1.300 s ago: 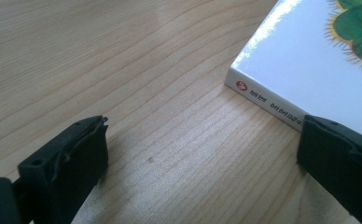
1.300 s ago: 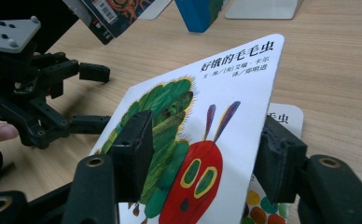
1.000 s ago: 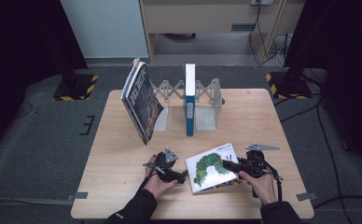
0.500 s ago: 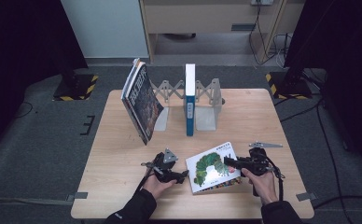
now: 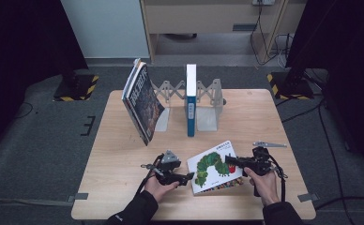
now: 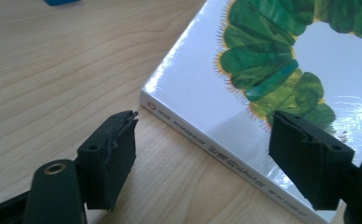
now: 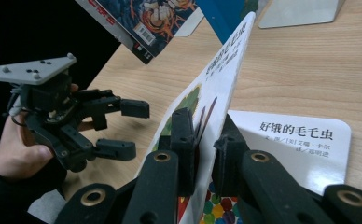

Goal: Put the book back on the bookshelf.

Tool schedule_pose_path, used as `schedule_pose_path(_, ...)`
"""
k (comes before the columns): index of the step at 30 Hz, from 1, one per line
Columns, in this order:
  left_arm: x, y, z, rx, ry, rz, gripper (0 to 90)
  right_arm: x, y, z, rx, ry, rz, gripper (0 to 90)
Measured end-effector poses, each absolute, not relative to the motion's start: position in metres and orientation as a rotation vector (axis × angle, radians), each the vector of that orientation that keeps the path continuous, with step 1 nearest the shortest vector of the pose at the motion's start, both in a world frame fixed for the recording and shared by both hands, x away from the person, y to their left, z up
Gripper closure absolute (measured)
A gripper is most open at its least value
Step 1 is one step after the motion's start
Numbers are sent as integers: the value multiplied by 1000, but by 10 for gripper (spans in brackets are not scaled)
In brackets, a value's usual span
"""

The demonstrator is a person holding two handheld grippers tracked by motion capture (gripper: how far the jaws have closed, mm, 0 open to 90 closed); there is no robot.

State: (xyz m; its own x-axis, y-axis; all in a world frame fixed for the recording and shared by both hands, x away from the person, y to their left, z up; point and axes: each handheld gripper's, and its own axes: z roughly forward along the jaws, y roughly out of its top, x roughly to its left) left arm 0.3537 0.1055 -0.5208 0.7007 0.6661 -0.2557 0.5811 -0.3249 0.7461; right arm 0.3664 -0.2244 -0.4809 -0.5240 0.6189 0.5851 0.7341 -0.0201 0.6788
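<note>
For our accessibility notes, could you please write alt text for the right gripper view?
The right tool is shut on the lifted front cover of a caterpillar picture book. The left tool, in a hand, waits open nearby over the wooden table.

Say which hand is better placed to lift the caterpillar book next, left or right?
Right, probably. The right gripper is already shut on the lifted front cover of the caterpillar book, its fingers pressing both faces. The left gripper is open at the spine edge, touching nothing.
</note>
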Motion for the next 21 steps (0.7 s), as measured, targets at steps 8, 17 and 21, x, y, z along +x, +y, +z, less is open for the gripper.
schedule_pose_path(8,352,99,-525,2034,930,85,208,365,-223,-477,-1435,-2094,-1631,828)
schedule_pose_path(17,354,97,-527,2018,916,30,181,362,-225,-470,-1353,-2076,-1720,863)
schedule_pose_path(21,355,95,-529,2010,904,1,157,362,-226,-467,-1323,-2074,-1744,872)
